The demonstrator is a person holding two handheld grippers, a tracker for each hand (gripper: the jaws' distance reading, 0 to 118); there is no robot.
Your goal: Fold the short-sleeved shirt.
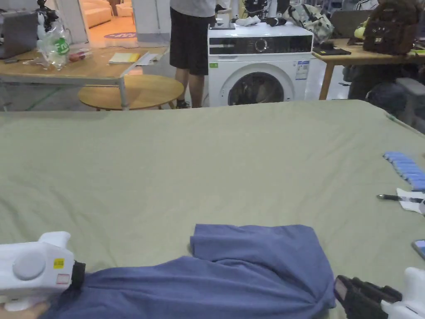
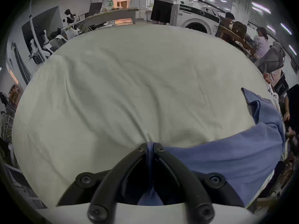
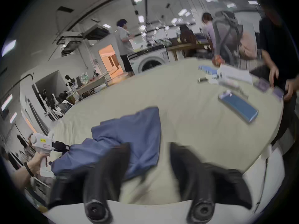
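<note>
1. The left gripper (image 2: 150, 148), its jaws pressed together on a bunched edge of the crumpled blue cotton short-sleeved shirt (image 1: 232, 274), sits at the near edge of the counter covered in pale green cloth (image 1: 207, 166).
2. The shirt stretches from that gripper toward the right gripper (image 3: 149, 156), whose jaws stand apart just beside the fabric's far corner.
3. Beyond the right gripper lie a black pen (image 1: 392, 197) and a blue-screened phone (image 3: 237, 107).
4. Farther off stands a white front-loading washing machine (image 1: 259, 64).

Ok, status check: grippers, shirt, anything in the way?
Left gripper shut on blue shirt edge. Right gripper open beside the shirt's other end. Shirt bunched, not yet folded. Phone and pen lie off to the right.
</note>
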